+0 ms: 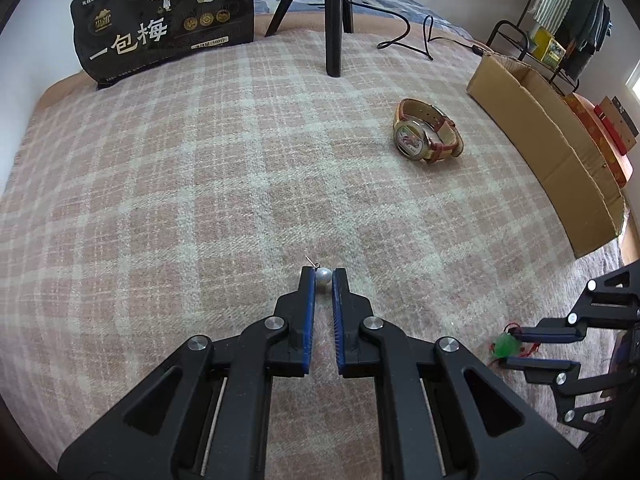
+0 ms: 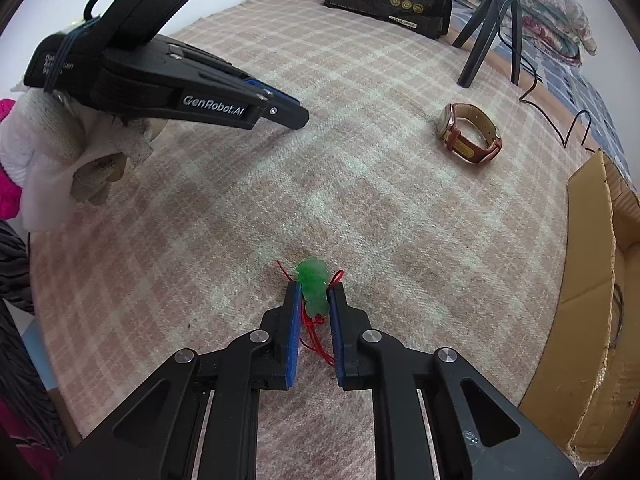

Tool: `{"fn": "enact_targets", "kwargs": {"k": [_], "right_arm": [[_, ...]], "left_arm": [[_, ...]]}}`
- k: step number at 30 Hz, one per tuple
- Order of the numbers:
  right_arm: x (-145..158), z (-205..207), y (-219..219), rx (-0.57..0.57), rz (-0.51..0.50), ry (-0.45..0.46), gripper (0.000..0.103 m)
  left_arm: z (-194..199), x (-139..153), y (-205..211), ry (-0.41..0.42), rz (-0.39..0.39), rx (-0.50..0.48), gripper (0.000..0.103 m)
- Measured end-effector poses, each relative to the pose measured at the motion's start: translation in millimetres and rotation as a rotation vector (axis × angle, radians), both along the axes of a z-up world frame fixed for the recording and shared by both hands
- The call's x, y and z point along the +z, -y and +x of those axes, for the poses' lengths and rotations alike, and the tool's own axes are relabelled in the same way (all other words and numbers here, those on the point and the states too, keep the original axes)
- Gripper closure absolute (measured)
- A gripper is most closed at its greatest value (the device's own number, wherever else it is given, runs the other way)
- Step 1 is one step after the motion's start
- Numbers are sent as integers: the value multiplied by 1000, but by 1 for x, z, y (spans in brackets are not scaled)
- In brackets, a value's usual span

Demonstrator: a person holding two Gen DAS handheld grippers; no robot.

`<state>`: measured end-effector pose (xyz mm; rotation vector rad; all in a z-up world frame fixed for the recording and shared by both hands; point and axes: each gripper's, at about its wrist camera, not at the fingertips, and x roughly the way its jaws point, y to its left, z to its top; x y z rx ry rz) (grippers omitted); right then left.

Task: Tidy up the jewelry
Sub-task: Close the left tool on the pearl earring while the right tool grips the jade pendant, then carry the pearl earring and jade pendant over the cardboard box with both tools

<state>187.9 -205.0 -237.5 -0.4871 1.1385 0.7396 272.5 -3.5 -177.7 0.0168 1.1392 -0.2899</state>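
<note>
A pearl earring (image 1: 323, 275) with a thin metal hook lies on the pink plaid blanket (image 1: 200, 184), between the tips of my left gripper (image 1: 324, 278), whose jaws have closed onto it. A green jade pendant (image 2: 313, 285) on a red cord sits between the tips of my right gripper (image 2: 314, 294), whose jaws have closed onto it. The pendant (image 1: 505, 346) and right gripper (image 1: 516, 347) also show at the right of the left wrist view. A wristwatch (image 1: 427, 131) with a red-brown strap lies farther back; it also shows in the right wrist view (image 2: 470, 133).
An open cardboard box (image 1: 548, 148) stands along the blanket's right side, also seen in the right wrist view (image 2: 592, 288). A black snack bag (image 1: 164, 16) and a black tripod (image 1: 332, 16) with a cable stand at the back. My left gripper (image 2: 296, 114) reaches in from the left.
</note>
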Motion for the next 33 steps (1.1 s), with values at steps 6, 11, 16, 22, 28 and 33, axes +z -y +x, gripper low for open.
{"fn": "enact_targets", "kwargs": {"k": [6, 11, 16, 22, 28, 33], "right_arm": [[11, -3, 1, -7, 21, 17, 91], [24, -2, 4, -21, 45, 37, 91], [43, 0, 13, -51, 80, 66, 91], [70, 2, 33, -102, 130, 108, 91], [98, 8, 57, -166, 174, 165, 91], [115, 15, 82, -220, 199, 205, 91]], "left_arm": [[-10, 8, -3, 16, 0, -11, 97], [-15, 20, -5, 36, -13, -10, 97], [-18, 34, -3, 59, -31, -10, 97], [-21, 50, 6, 84, -53, -24, 97], [-21, 67, 22, 116, -74, -44, 97], [-17, 83, 38, 140, -97, -67, 97]]}}
